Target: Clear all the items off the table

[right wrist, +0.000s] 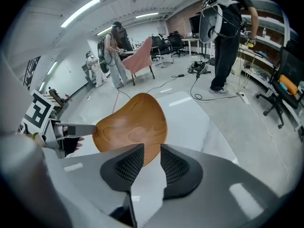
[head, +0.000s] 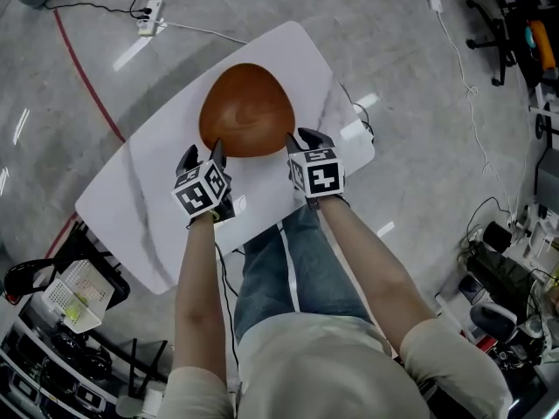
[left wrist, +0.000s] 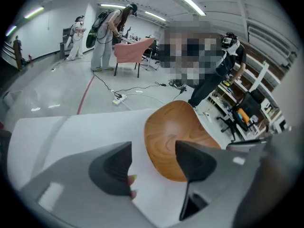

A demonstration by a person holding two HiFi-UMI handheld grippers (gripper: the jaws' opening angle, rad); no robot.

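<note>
One wooden bowl (head: 247, 110) to clear; left gripper (head: 203, 153) wide open, right gripper (head: 304, 140) barely parted, both empty at bowl's near rim; grasp rim next.

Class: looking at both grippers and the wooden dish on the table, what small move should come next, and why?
Probably close the left gripper on the near rim of the wooden dish: its open fingers seem to straddle it, while the right gripper grips nothing.
</note>
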